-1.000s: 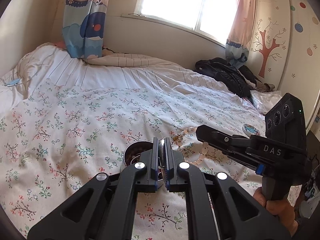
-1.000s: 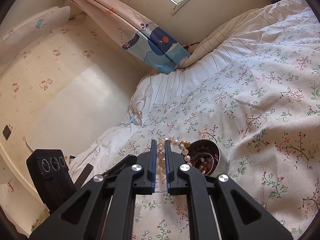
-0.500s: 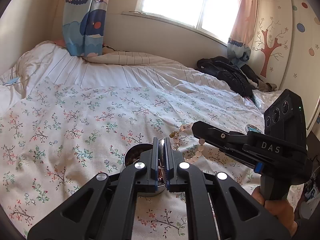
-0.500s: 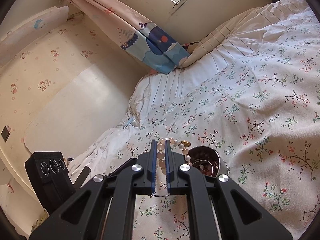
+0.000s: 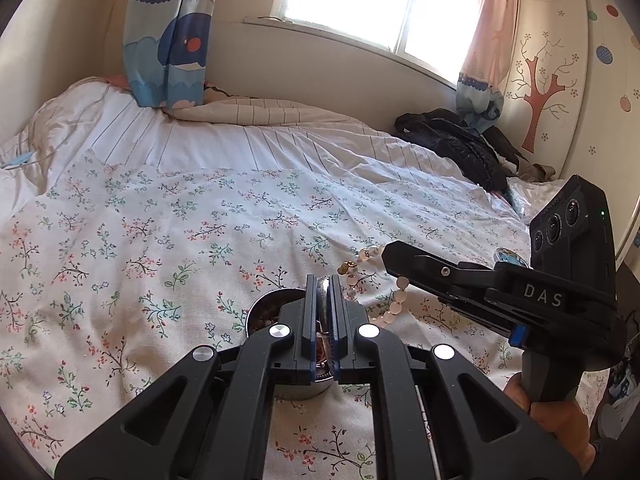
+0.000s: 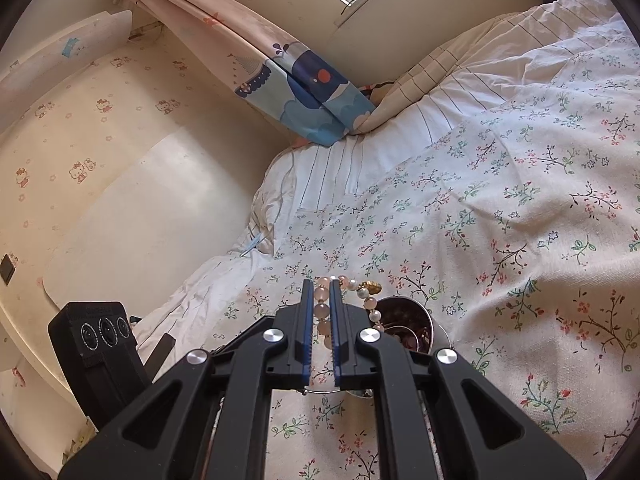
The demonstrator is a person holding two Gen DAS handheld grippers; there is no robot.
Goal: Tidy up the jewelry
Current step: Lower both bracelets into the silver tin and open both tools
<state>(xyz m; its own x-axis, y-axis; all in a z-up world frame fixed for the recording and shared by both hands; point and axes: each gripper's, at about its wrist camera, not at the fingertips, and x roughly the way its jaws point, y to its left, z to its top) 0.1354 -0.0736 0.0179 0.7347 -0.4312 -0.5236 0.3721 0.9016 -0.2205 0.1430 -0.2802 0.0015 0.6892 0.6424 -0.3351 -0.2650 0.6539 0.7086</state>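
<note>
A small round metal tin (image 5: pixel 266 314) with dark red beads inside sits on the floral bedsheet (image 5: pixel 160 224). My left gripper (image 5: pixel 322 280) is shut on the tin's rim. My right gripper (image 6: pixel 321 285) is shut on a bracelet of pale pink beads (image 6: pixel 322 312) with a gold charm (image 6: pixel 374 287), held just above and beside the tin (image 6: pixel 416 328). In the left wrist view the bracelet (image 5: pixel 394 306) hangs from the right gripper's fingers (image 5: pixel 404 256) to the right of the tin.
The bed fills both views, with a striped white duvet (image 5: pixel 248 140) behind. A dark jacket (image 5: pixel 460 144) lies at the far right by the wardrobe. A small round blue lid or tin (image 5: pixel 508 257) lies behind the right gripper. A wall (image 6: pixel 120 200) borders the bed's left side.
The right gripper with the bracelet has lifted slightly and shifted left, closer over the tin. The left gripper has stayed shut on the tin's rim.
</note>
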